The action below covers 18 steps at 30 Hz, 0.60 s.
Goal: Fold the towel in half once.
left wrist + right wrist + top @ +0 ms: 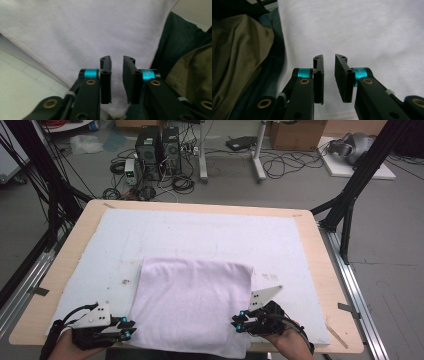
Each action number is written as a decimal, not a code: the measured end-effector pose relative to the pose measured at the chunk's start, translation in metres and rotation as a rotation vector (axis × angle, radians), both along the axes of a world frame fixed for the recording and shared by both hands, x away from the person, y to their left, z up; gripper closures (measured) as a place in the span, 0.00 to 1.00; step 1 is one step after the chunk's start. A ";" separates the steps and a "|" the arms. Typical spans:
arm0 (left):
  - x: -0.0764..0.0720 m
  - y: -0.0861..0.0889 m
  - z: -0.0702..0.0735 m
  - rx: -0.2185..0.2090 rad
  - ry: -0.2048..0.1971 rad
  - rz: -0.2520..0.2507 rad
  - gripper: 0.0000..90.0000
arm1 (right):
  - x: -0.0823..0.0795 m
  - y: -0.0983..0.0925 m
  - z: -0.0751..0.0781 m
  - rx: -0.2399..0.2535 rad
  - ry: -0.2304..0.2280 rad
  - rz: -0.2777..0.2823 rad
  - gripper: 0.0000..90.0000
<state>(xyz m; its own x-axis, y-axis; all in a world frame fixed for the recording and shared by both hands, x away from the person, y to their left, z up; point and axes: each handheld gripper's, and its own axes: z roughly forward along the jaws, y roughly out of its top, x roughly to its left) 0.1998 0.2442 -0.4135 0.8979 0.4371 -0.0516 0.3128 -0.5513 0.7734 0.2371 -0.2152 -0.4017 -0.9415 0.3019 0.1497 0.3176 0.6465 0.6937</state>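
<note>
Two grippers sit low in the high view: our left gripper [131,329] and right gripper [236,321], each with jaws slightly apart, gripping nothing, flanking the folded white towel [195,305] at lower centre on the table [320,270].

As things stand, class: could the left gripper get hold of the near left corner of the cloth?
Probably yes. The left gripper sits right beside the cloth at that corner, its jaws stand slightly apart with cloth showing between them, and nothing lies in the way.
</note>
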 end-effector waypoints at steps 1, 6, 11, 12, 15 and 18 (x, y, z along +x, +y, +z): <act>0.006 0.000 0.003 -0.003 -0.013 0.011 0.80 | 0.004 -0.001 0.001 0.000 -0.007 -0.016 0.82; 0.042 -0.002 0.012 -0.042 -0.044 0.109 0.75 | 0.042 -0.006 0.011 0.011 -0.045 -0.125 0.75; 0.089 -0.004 0.017 -0.047 -0.051 0.226 0.73 | 0.083 -0.014 0.015 -0.008 -0.043 -0.233 0.72; 0.099 -0.005 0.018 -0.044 -0.056 0.240 0.72 | 0.090 -0.015 0.016 -0.015 -0.049 -0.250 0.70; 0.132 -0.010 0.020 -0.033 -0.040 0.281 0.68 | 0.112 -0.021 0.018 -0.026 -0.054 -0.303 0.67; 0.157 -0.016 0.019 -0.030 -0.014 0.291 0.62 | 0.128 -0.027 0.016 -0.029 -0.055 -0.332 0.61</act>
